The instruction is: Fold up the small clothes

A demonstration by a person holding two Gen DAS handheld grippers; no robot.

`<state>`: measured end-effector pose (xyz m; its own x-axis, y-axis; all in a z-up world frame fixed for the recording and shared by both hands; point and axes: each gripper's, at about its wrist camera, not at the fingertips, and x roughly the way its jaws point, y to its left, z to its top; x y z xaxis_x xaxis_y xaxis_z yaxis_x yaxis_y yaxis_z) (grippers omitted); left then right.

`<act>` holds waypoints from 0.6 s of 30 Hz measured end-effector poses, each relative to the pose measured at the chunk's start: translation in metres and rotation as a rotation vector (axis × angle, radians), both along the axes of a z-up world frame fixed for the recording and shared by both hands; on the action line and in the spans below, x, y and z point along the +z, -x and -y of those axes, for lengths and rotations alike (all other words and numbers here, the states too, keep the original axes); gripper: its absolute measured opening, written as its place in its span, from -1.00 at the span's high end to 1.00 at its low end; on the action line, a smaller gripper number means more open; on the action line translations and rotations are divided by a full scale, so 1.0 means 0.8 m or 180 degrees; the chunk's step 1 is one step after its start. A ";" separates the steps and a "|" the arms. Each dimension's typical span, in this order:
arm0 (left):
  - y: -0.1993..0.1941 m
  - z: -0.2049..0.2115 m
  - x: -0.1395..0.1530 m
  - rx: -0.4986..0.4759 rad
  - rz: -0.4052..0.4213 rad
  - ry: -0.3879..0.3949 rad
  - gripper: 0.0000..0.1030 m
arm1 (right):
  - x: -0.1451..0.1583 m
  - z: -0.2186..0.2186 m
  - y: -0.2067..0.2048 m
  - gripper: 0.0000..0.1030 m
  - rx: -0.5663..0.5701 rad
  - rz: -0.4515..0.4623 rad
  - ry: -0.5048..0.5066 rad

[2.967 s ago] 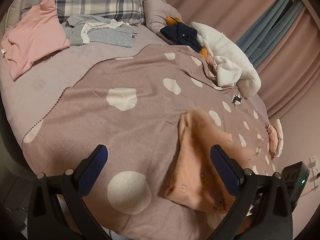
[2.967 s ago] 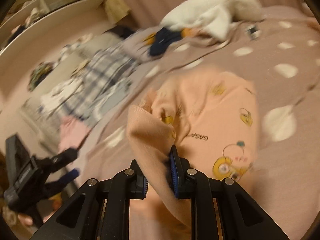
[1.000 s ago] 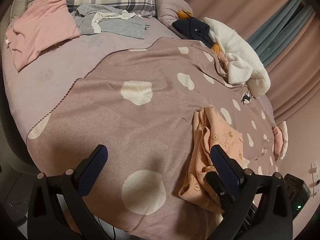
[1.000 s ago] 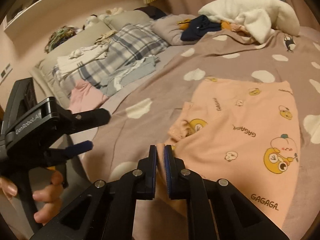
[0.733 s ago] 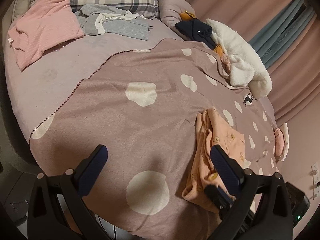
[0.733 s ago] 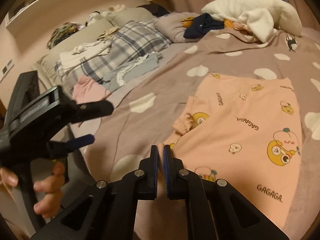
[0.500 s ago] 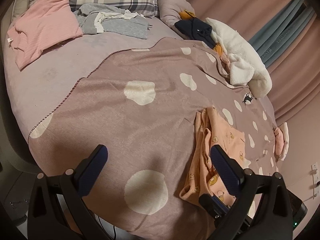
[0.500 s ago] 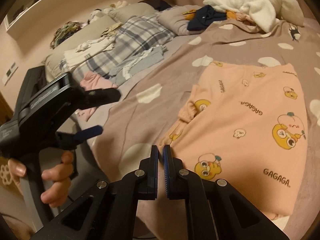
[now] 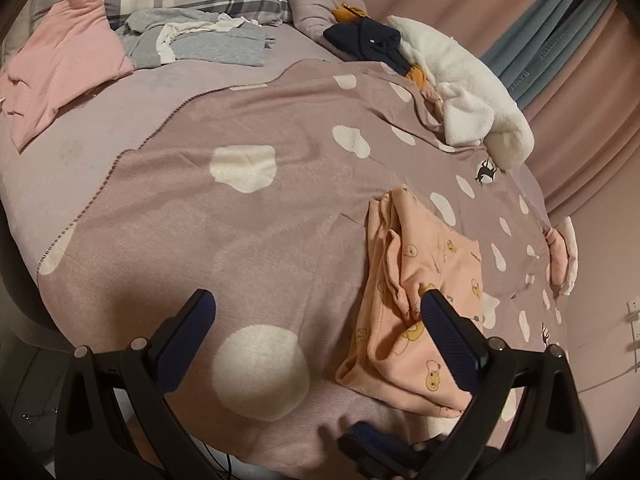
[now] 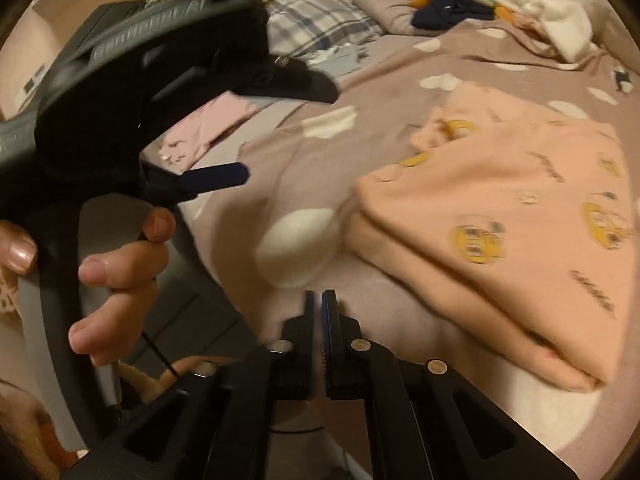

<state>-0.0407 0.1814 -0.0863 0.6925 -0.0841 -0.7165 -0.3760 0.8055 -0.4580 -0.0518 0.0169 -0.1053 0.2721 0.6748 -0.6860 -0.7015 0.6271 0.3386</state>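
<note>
dim warm indoor light, soft shadows, right view motion-blurred, fisheye bending and dark corners

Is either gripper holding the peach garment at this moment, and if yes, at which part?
Neither. The right gripper is shut on nothing, short of the peach garment. The left gripper is open above the blanket.

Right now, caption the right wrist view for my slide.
Right gripper shut and empty, just off the folded peach garment on the spotted blanket; left gripper open alongside.
</note>
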 end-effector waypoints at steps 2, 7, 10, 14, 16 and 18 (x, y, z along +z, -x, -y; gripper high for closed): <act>-0.003 0.006 -0.001 -0.0050 -0.0010 0.0008 -0.99 | 0.009 0.009 -0.001 0.43 -0.0089 0.0093 0.0009; -0.009 0.024 0.000 -0.0147 -0.0007 -0.0040 -0.99 | 0.023 0.033 -0.004 -0.62 -0.0211 0.0104 -0.0079; -0.014 0.037 -0.003 -0.0244 -0.0036 -0.0034 -0.99 | 0.030 0.044 -0.007 -0.64 -0.0301 0.0175 -0.0052; -0.019 0.056 -0.004 -0.0434 -0.0043 -0.0057 -0.99 | 0.037 0.056 -0.018 -0.66 -0.0442 0.0262 0.0009; -0.021 0.065 -0.005 -0.0510 -0.0043 -0.0132 -0.99 | 0.040 0.061 -0.025 -0.67 -0.0473 0.0259 0.0042; -0.023 0.071 -0.007 -0.0536 -0.0064 -0.0162 -0.99 | 0.043 0.065 -0.038 -0.69 -0.0521 0.0280 0.0072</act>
